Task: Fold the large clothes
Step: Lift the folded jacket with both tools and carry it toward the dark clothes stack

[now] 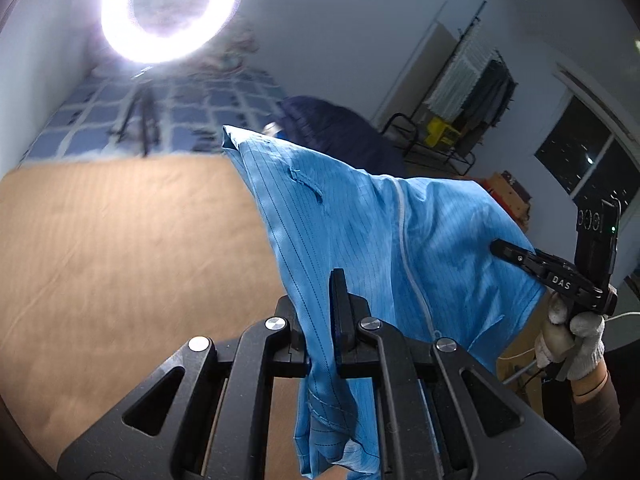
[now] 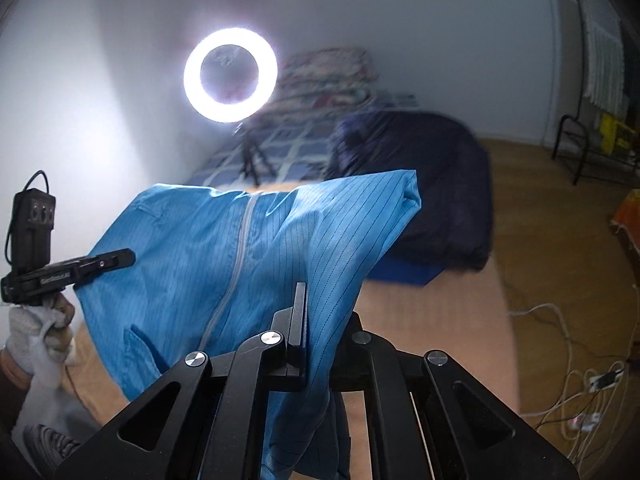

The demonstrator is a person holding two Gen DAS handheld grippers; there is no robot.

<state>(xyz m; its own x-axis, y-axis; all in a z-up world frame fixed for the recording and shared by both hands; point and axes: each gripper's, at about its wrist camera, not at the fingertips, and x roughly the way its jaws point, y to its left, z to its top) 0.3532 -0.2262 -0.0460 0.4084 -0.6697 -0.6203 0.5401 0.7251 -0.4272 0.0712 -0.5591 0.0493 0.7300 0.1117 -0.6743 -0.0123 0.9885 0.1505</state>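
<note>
Tan bedspread [image 1: 120, 240] lies w/ a ring light [image 2: 230, 75] behind, while left gripper [image 1: 320, 320] & right gripper [image 2: 316, 320] each pinch an edge of the blue zip-front coat [image 1: 360, 232], stretched between them, prob. to lay it flat.

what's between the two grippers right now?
Only the blue garment: it spans from the left gripper to the right gripper, both shut on it, zipper about midway. Both wrist views show it.

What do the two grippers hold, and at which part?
Both hold the blue garment: left gripper and right gripper each pinch its fabric edge, on opposite sides of the zipper.
</note>
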